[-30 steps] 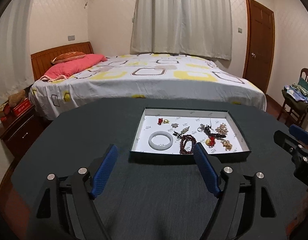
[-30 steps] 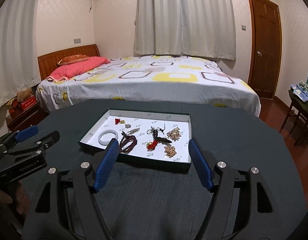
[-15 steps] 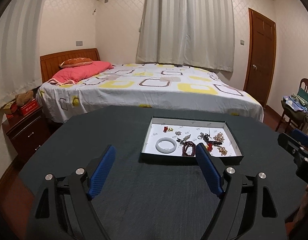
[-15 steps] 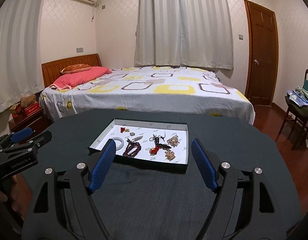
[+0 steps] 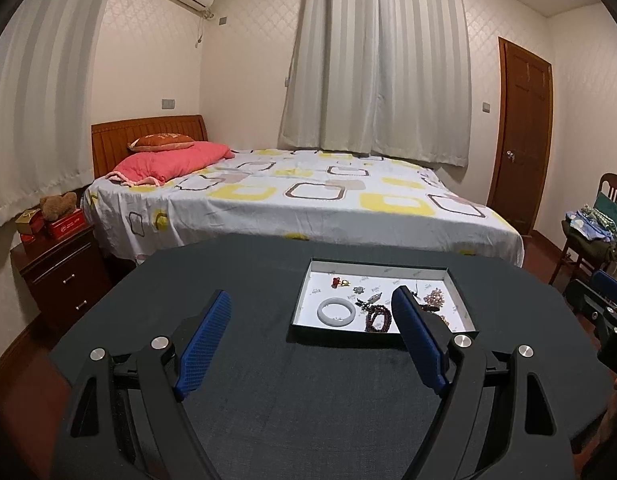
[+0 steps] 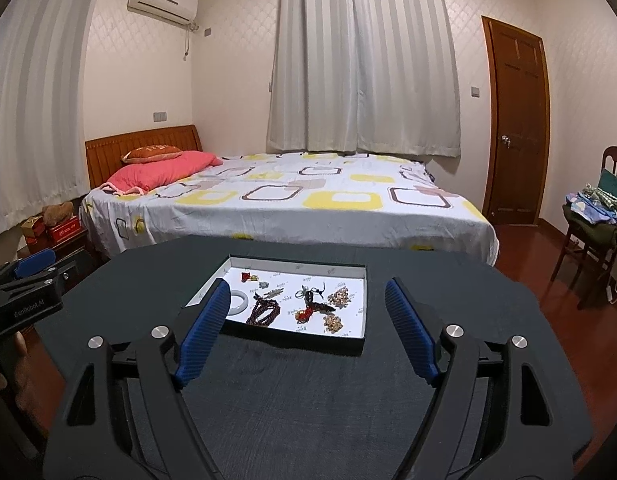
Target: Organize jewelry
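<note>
A shallow box (image 5: 296, 314) (image 6: 308, 346) with a white floor lies on the dark table (image 5: 308, 400). It holds a pale bangle (image 5: 336, 312) (image 6: 240, 303), a dark red bead bracelet (image 5: 375, 318) (image 6: 263, 312), a small red charm (image 6: 246, 277), a red and black tassel piece (image 6: 310, 311) and gold bead pieces (image 6: 337, 297). My left gripper (image 5: 310, 316) is open and empty, well short of the box. My right gripper (image 6: 308, 304) is open and empty, also short of the box. Each gripper shows at the edge of the other's view.
A bed (image 5: 300, 200) with a patterned sheet stands beyond the table. A nightstand (image 5: 60, 268) with red boxes is at the left. A chair (image 6: 596, 236) piled with clothes and a wooden door (image 6: 516, 120) are at the right.
Both grippers have pulled back and risen from the box, which now looks smaller and farther. Both stay open and empty.
</note>
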The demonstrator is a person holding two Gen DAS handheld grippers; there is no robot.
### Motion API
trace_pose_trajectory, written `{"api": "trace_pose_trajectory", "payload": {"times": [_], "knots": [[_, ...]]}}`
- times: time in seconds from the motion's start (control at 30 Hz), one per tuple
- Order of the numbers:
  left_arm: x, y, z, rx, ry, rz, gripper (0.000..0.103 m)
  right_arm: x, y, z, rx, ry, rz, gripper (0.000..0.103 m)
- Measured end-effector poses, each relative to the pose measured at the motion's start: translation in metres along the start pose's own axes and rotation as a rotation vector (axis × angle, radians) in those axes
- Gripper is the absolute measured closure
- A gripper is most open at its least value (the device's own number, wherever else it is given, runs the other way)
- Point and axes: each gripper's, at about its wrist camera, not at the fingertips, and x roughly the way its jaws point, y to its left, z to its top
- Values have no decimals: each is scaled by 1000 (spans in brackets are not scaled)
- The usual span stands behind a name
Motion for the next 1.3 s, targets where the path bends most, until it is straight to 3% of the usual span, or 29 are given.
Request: {"api": "trace_pose_trajectory", "payload": {"times": [1.3], "knots": [[-7,-5,0,3,-8,-8,23,-11,-4,0,7,-22,-5,25]]}}
